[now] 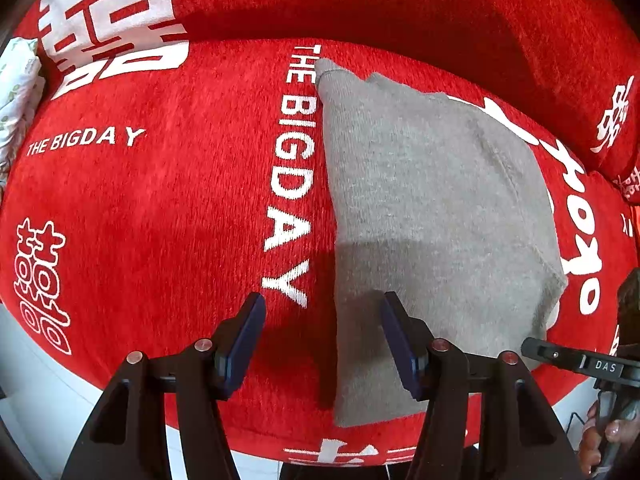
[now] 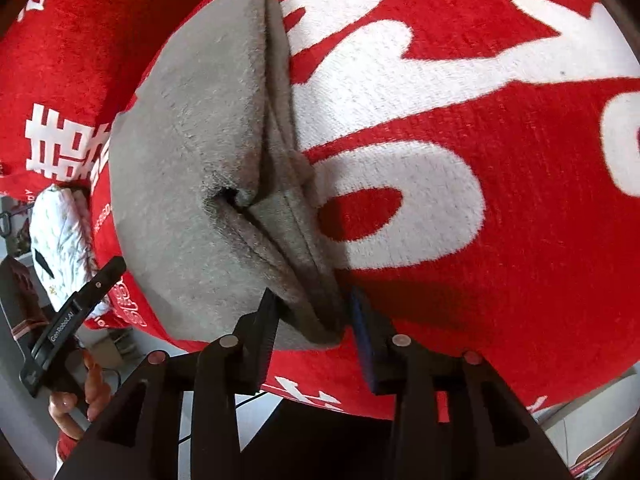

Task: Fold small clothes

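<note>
A small grey knit garment point(image 1: 420, 200) lies folded on a red cover point(image 1: 160, 208) printed with white letters. My left gripper point(image 1: 324, 320) hangs open, pointing straight down over the garment's near left edge. One fingertip is above the grey cloth, the other above the red cover, and nothing is held. In the right wrist view the garment point(image 2: 192, 160) shows its stacked hems, with the near corner lying between the jaws of my right gripper point(image 2: 314, 316). A small gap shows at the blue pad point(image 2: 362, 320), so the cloth looks loose there.
The red cover point(image 2: 500, 300) drapes a cushioned seat with a raised back behind. A white patterned bundle point(image 1: 16, 92) point(image 2: 60, 232) sits at the seat's left end. A hand point(image 2: 80, 400) holds the other gripper's body point(image 2: 68, 320). Pale floor shows below the front edge.
</note>
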A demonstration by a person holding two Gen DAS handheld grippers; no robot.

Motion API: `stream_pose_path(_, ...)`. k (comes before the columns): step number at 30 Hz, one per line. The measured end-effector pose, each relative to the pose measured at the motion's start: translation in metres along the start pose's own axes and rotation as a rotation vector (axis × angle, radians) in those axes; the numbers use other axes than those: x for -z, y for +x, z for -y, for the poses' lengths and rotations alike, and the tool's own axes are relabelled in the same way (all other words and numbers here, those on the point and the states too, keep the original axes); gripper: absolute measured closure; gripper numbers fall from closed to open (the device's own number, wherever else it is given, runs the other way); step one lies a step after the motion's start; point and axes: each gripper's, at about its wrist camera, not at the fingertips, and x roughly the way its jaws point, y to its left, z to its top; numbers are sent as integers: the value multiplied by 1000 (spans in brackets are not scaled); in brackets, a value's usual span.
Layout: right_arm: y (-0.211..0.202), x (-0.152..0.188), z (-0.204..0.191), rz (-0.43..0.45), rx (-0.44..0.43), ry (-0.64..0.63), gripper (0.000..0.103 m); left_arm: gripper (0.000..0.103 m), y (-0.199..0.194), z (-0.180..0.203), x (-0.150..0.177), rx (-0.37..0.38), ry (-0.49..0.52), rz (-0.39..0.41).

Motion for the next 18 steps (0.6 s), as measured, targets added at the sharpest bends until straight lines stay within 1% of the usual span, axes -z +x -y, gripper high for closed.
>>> stream_pose_path(3,-6,0,-1,10,27,-1,58,42,0,0,1,2,2,-3)
stream_pose_path(6,-15,0,-3,23,36,-4,57,42,0,-1,0,4,2,-10)
stream_pose_path(7,-17,-1,-8,29,39,-9,56,42,0,-1,0,6,1,-14)
stream_pose_path(9,-22,-2,-15,44,50,-23,49,42,0,0,0,8,1,-23)
stream_pose_path(11,-27,-5,-23,56,54,-38,48,42,-2,1,2,9,10,-31)
stream_pose_path(14,-33,-6,-32,65,56,-57,47,42,-7,6,5,-26,31,-20)
stream_pose_path(16,-36,-7,-41,74,75,-82,42,42,-12,8,6,-19,33,-17)
stream_pose_path(18,-39,-7,-51,85,103,-118,31,42,-16,9,7,-15,28,-22)
